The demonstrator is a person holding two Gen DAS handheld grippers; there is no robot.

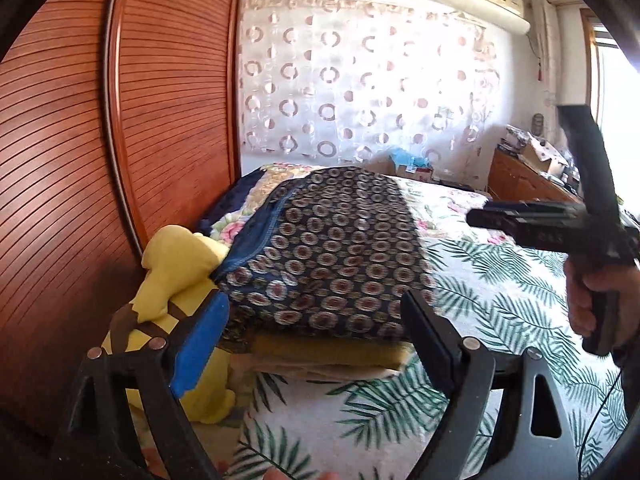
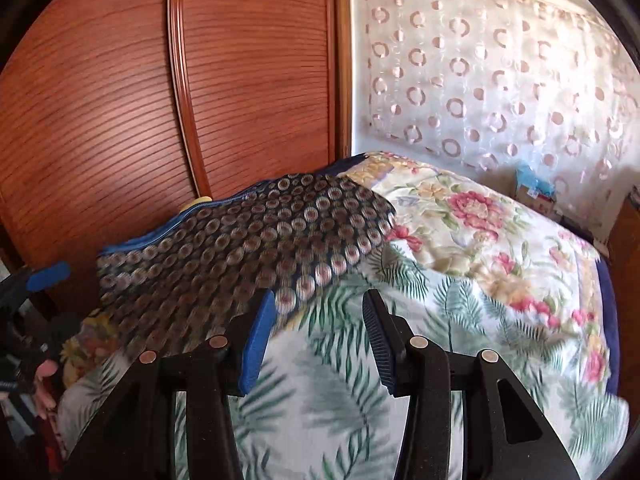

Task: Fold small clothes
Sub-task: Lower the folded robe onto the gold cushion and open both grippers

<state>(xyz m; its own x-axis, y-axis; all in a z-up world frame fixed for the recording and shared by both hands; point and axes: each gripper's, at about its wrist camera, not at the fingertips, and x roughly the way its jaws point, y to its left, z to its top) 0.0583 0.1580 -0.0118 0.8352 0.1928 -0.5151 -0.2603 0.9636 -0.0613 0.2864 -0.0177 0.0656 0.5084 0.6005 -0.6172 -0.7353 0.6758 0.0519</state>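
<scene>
Left gripper (image 1: 316, 344) gapes empty, tilted down just before the folded cloth (image 1: 332, 256); right gripper (image 2: 318, 340), half-parted, holds nothing over the bedsheet (image 2: 320, 400).

hidden, cropped and blurred parts, both wrist views.
the patterned garment (image 1: 332, 252) tops a stack and covers the folded pieces (image 1: 328, 356) beneath, of which only thin edges show; their kinds cannot be told. the yellow cloth (image 1: 176, 264) is partly behind the left gripper (image 1: 308, 344) and the garment. the right gripper (image 1: 600, 236) is motion-blurred and cut by the frame edge in the left wrist view, its jaws unreadable there. in the right wrist view the garment's near edge (image 2: 224, 264) is smeared, and clutter at the lower left (image 2: 28, 360) is too dark to identify. items on the far dresser (image 1: 536, 152) are too small to tell.
</scene>
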